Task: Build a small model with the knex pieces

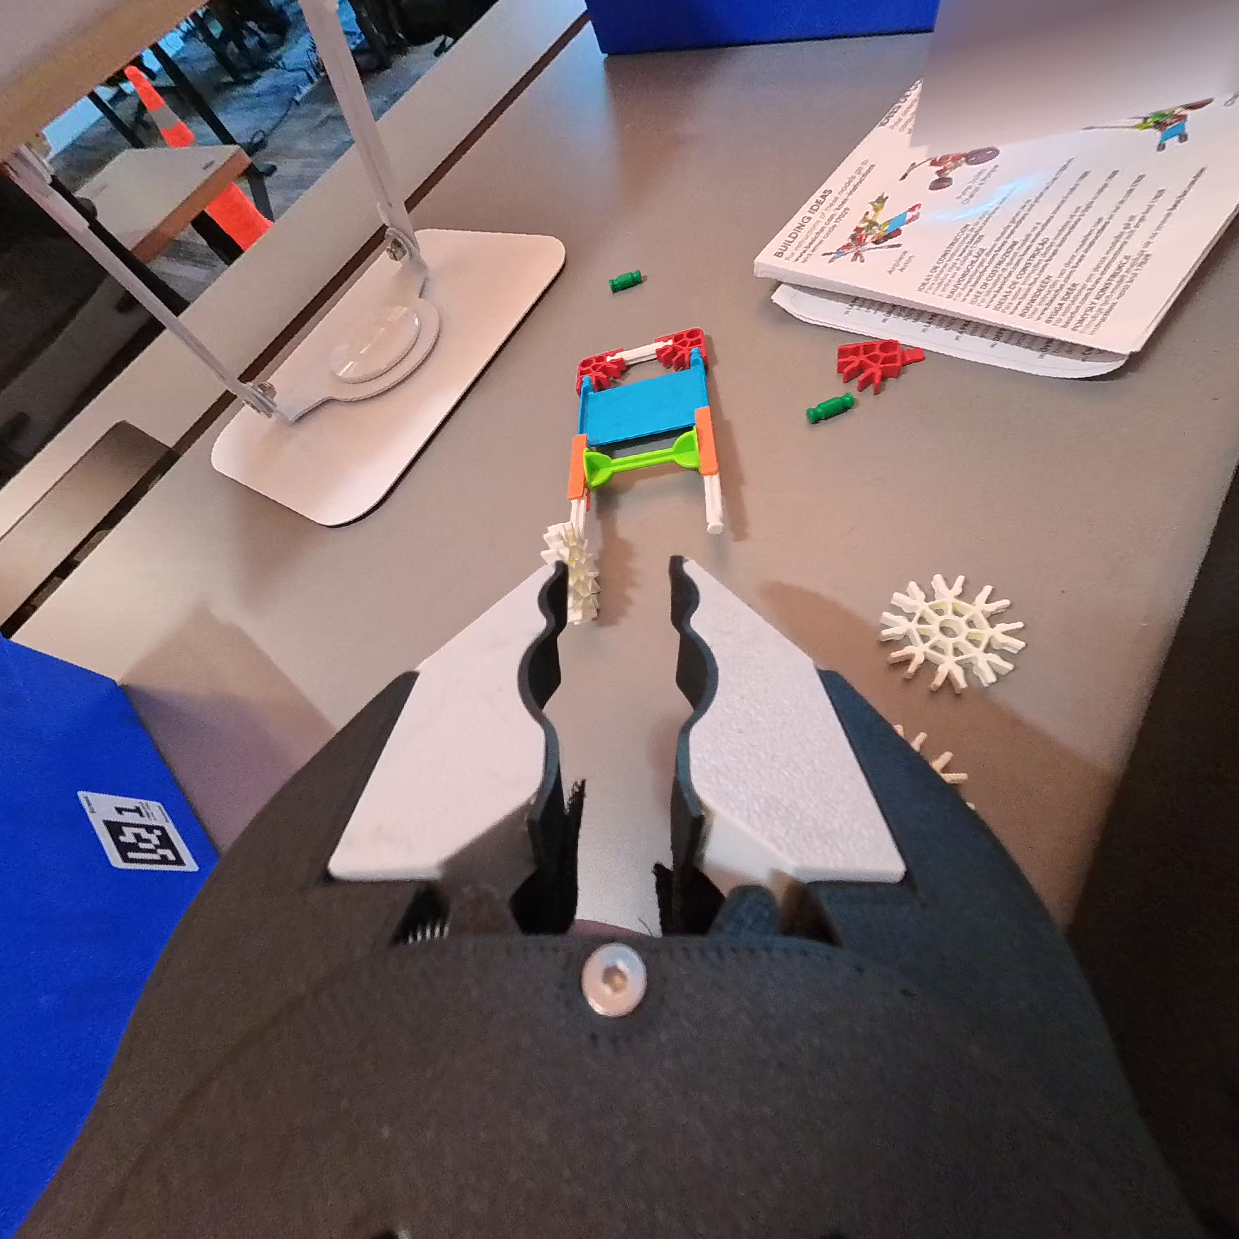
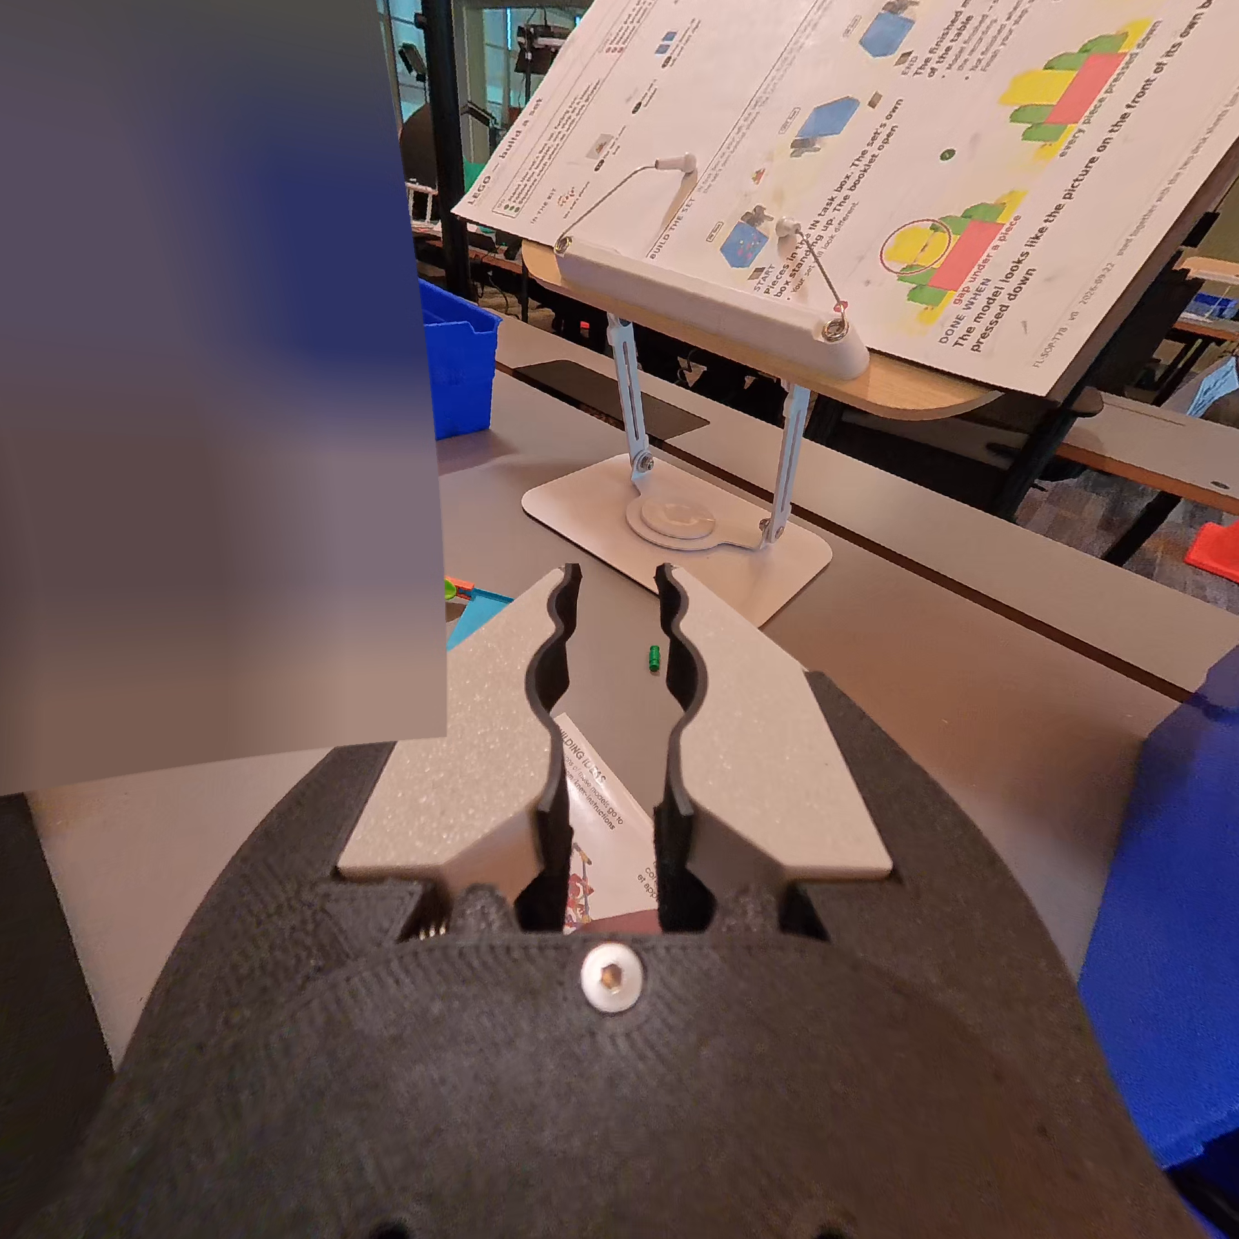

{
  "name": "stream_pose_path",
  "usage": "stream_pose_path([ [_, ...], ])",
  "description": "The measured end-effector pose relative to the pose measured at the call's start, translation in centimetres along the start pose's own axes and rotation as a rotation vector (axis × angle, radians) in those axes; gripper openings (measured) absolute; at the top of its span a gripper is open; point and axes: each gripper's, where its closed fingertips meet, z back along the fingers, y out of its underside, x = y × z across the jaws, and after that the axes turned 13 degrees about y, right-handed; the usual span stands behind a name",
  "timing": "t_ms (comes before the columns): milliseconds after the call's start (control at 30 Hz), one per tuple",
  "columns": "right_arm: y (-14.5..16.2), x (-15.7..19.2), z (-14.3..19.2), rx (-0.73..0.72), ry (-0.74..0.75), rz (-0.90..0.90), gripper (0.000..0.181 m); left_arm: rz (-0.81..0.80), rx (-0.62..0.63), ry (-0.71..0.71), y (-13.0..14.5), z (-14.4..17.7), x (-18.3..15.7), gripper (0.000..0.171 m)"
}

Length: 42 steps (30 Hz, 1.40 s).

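Your left gripper point(image 1: 613, 570) low over grey table point(image 1: 871, 483), jaws apart, empty; white gear point(image 1: 575, 576) at left fingertip, on rod of colourful toy frame point(image 1: 643, 419). Right gripper point(image 2: 617, 576) part-open, empty, above booklet point(image 2: 603, 824).

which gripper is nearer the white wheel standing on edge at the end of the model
Left. The left gripper is open with the white wheel right at its left fingertip. The right gripper hangs open over the booklet, and its view doesn't show the wheel.
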Motion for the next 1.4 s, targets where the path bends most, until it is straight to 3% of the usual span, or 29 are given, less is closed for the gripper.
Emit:
stream_pose_path([
  [1400,0.10,0.02,0.00,0.002,-0.002,0.007,0.022,0.000,0.018,0.028,0.36,-0.63,-0.45,0.028],
])
